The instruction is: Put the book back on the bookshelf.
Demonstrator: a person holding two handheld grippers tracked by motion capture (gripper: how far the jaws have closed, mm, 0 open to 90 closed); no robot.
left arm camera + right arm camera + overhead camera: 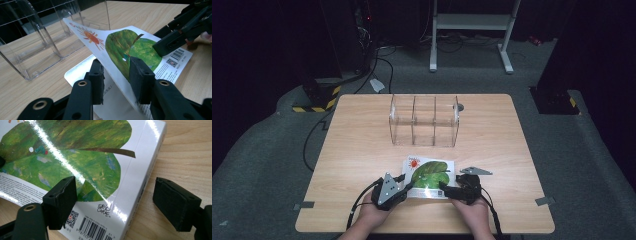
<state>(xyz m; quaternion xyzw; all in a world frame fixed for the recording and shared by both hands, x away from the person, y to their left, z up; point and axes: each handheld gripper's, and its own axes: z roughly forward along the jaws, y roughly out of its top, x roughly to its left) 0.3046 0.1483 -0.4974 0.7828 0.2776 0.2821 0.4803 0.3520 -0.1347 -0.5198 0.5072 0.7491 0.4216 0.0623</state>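
A clear plastic organizer (424, 120) with 3 compartments stands upright on the far half of the wooden table (357, 145), roughly at its middle. Just right of its far corner a small grey round disc (460, 106) lies on the tabletop. On the grey floor beyond the table stands a white metal frame (472, 22), and black cables (384, 62) trail at far left.

Each black gripper (404, 186) bears brass-ringed pivot holes, a grey three-cornered plate and a black cable.
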